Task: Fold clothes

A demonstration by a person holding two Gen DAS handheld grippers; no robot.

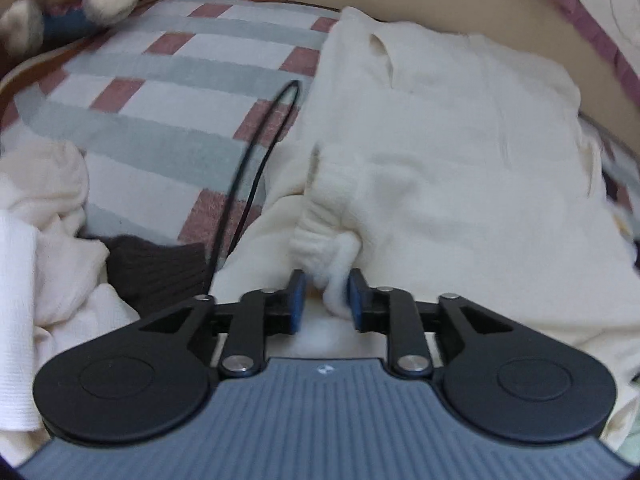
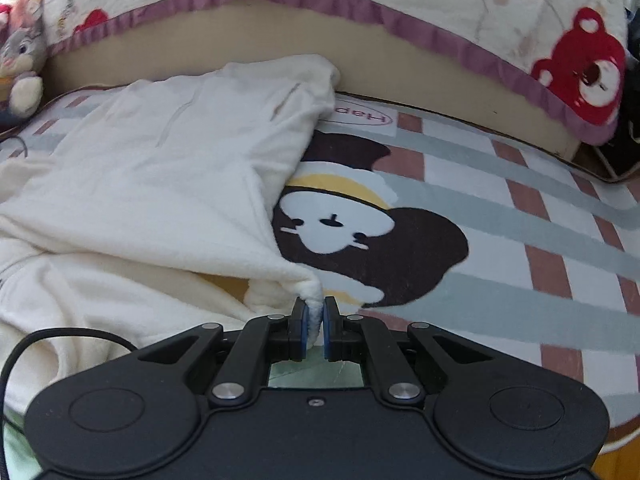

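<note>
A cream fleece garment (image 1: 440, 140) lies spread on the checked bed mat (image 1: 160, 80). In the left wrist view a bunched ribbed part of it (image 1: 324, 232) rises between the jaws of my left gripper (image 1: 326, 280). The jaws stand apart; the cloth touches the right pad, and a gap shows at the left pad. In the right wrist view the same garment (image 2: 160, 168) covers the left half of the mat. My right gripper (image 2: 315, 308) is shut on a corner of its edge (image 2: 314, 284), which is lifted slightly off the mat.
A black cable (image 1: 256, 168) loops over the mat. Dark brown knitwear (image 1: 156, 268) and a heap of white clothes (image 1: 48, 240) lie at the left. A plush toy (image 1: 80, 0) sits at the back. A cartoon print (image 2: 360, 232) and a red-bear quilt (image 2: 580, 68) are at the right.
</note>
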